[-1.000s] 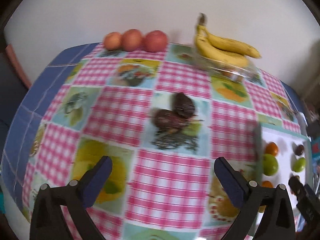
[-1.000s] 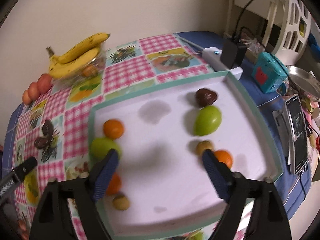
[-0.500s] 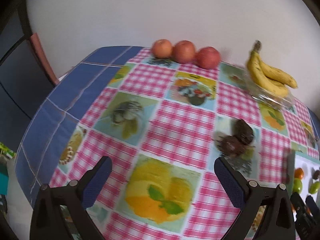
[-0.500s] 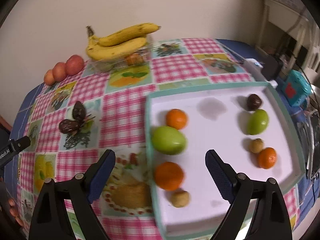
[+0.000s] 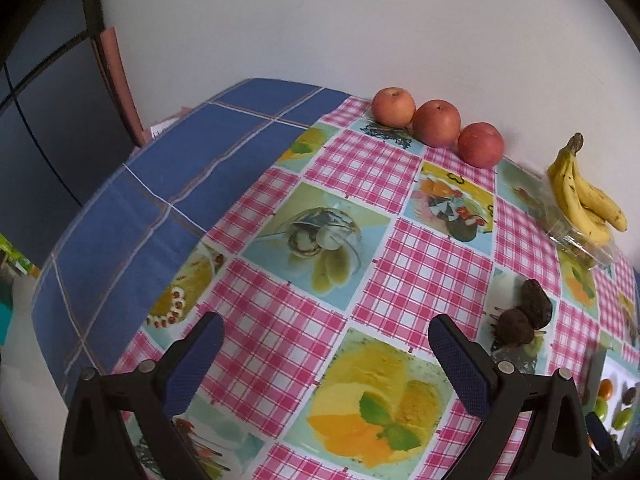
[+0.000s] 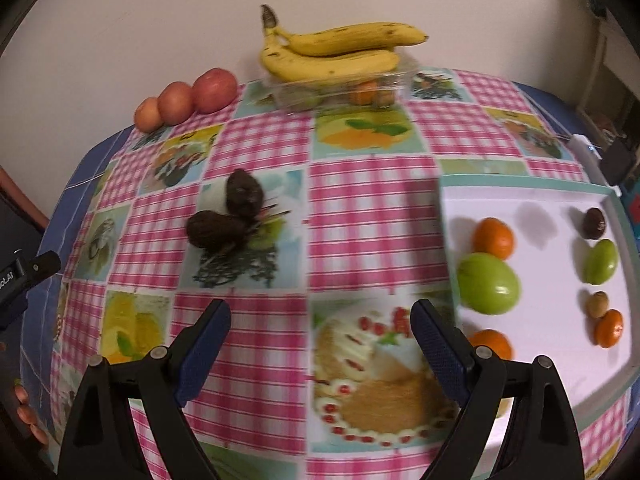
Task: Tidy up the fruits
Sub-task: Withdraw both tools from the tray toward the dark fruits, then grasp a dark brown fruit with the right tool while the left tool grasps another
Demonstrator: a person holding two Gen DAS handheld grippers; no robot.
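My left gripper (image 5: 322, 334) is open and empty above the checked tablecloth. Three red apples (image 5: 437, 123) line the far wall, and a banana bunch (image 5: 582, 200) lies on a clear box to their right. Two dark brown fruits (image 5: 526, 318) lie just right of the left gripper. My right gripper (image 6: 320, 324) is open and empty over the cloth. The two dark fruits (image 6: 228, 210) lie ahead and left of it. The white tray (image 6: 560, 360) to the right holds oranges (image 6: 493, 238), green fruits (image 6: 488, 283), a dark fruit (image 6: 593, 223) and a small brown one (image 6: 597, 303).
The bananas (image 6: 332, 54) rest on a clear plastic box (image 6: 340, 92) with fruit inside. The apples (image 6: 188, 98) sit at the back left. A white power strip and black plug (image 6: 600, 156) lie beyond the tray. The table's blue cloth edge (image 5: 132, 216) drops off at the left.
Both grippers have swung left: the left view now faces the apples and blue table edge, and the right view has moved off the tray toward the two dark fruits. Both stay open.
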